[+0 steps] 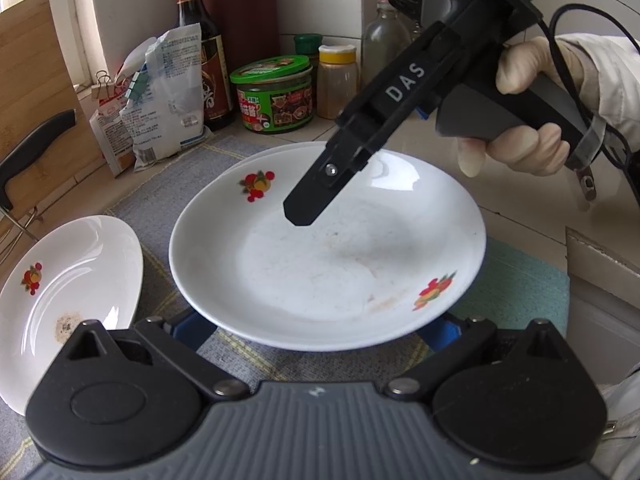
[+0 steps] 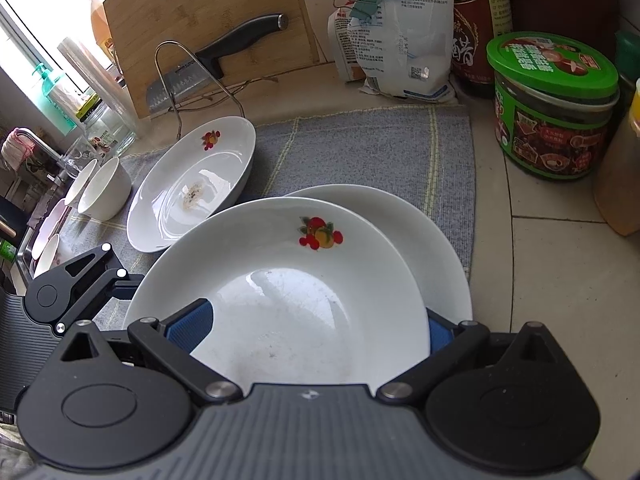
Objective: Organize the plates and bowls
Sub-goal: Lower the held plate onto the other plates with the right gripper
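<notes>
Here, the pale tiled counter is the biggest thing, and a grey cloth mat with thin yellow lines lies on it. A wooden cutting board stands on its edge at the far left.

In the middle of the mat is a big white plate with small fruit pictures on its rim. It sits on top of a second white plate, whose edge peeks out on the far right side. A third plate lies to the left on the mat, apart from the stack. It has a brown dirty spot in its middle.

The left gripper is at the near edge of the top plate. Its tongs are wide apart, and its blue pads poke in under the plate's rim, one on each side. I cannot tell if they touch the plate.

The right gripper comes in from the right, held by a gloved hand. It points down over the top plate. Its tongs are wide too, and they hold nothing.

At the far side stands a white bag shut with clips. Next to it on the right are a dark bottle and a jar with a green lid.

Two small white bowls sit at the far left, past the dirty plate. A knife with a black handle leans on the cutting board.
</notes>
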### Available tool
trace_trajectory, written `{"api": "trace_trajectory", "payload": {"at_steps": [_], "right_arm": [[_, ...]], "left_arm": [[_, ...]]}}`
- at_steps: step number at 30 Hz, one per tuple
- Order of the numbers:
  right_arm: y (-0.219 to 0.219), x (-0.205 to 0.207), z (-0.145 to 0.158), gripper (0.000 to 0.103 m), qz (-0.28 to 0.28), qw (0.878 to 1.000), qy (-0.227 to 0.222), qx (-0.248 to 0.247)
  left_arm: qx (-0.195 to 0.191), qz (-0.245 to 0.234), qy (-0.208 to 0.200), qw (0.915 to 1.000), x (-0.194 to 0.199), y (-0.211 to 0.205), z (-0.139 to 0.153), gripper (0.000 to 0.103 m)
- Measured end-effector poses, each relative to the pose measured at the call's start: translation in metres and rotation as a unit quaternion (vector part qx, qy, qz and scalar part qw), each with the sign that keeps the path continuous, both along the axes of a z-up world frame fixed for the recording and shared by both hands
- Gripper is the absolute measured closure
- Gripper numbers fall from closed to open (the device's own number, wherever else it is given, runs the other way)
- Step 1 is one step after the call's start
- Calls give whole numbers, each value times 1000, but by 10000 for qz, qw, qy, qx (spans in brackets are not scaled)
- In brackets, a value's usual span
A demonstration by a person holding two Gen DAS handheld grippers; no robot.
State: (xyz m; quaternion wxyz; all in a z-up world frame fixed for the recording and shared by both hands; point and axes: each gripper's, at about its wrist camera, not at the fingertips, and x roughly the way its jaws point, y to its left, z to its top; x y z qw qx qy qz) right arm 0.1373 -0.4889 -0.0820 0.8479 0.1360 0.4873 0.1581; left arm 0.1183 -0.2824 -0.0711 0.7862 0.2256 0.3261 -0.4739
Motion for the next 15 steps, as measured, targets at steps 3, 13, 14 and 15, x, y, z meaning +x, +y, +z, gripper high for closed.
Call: {"api": "trace_trajectory", "payload": {"at_steps": [3,13,14,15], "right_arm": [[-2,-1,0,0,-12,10000,15,30],[-3,-4,1,0,-103,9999,40,11],[-3,-4,2,0,-117,9999,41,14],[-3,-5,2,0,-131,9999,44,18]], "left_arm": [[4,-18,9,10000,2,-1,0,1],[56,-101,-13,9999,3,-1,0,1],[55,-112,-28,9999,2,-1,0,1],[53,-117,-44,9999,2,0,1,1]]}}
